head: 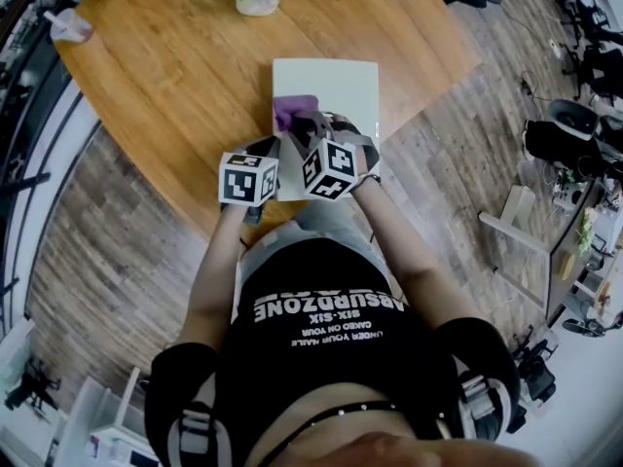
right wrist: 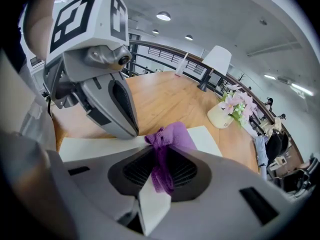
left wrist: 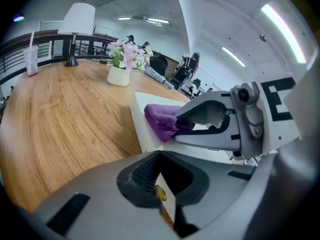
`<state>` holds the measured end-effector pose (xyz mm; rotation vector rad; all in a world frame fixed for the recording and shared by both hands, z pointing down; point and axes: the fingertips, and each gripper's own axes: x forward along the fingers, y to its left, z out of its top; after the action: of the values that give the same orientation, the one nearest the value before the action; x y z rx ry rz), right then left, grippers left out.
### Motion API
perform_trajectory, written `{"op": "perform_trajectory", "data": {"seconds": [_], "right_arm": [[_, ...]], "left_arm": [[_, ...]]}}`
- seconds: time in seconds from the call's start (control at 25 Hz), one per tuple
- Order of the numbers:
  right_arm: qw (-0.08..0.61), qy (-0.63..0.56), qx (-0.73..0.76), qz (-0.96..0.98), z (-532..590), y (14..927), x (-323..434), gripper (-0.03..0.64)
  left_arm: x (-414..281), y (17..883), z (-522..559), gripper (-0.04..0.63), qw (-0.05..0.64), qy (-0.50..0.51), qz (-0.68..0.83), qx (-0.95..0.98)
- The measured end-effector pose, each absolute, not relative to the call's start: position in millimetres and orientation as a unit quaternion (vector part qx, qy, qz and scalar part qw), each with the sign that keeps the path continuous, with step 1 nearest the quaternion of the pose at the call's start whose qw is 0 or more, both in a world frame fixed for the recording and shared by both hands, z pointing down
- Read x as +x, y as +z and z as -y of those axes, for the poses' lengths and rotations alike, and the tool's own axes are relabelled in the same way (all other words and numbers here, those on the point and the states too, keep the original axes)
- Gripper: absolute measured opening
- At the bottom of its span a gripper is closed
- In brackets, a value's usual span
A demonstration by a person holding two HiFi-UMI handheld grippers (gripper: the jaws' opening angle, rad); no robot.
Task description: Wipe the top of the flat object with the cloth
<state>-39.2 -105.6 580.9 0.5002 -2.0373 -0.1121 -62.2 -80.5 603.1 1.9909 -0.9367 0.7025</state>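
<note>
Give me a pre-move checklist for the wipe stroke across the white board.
1. Cloth gripped: ok. The purple cloth is pinched in the right gripper jaws.
2. Cloth on target: ok. It rests on the near-left part of the white board.
3. Board steadied: ok. The left gripper jaws look closed on its near edge.
4. Stroke path: ok. The rest of the top is bare; the flower pot stands on the table beyond the board.
5. Cloth pressed flat: cannot tell.
</note>
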Motion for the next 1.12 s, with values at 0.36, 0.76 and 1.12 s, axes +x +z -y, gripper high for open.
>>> {"op": "perform_trajectory", "data": {"seconds": [0.36,0.76,1.12], "right_arm": [[0.492,-0.026,0.203,0.846,72.4,579.6,-38.0,0.097],[0.488,0.002,0.193,0.851,34.7,579.4,-36.2,0.094],[0.481,0.034,0.184,0.857,9.2,576.5,-34.5,0.092]], "left_arm": [[-63.3,603.5,78.3,0.006,0.409,0.277,0.373,0.785],[-62.3,605.3,76.7,0.006,0.411,0.272,0.382,0.782],[-62.6,603.8,77.0,0.006,0.414,0.266,0.388,0.779]]}}
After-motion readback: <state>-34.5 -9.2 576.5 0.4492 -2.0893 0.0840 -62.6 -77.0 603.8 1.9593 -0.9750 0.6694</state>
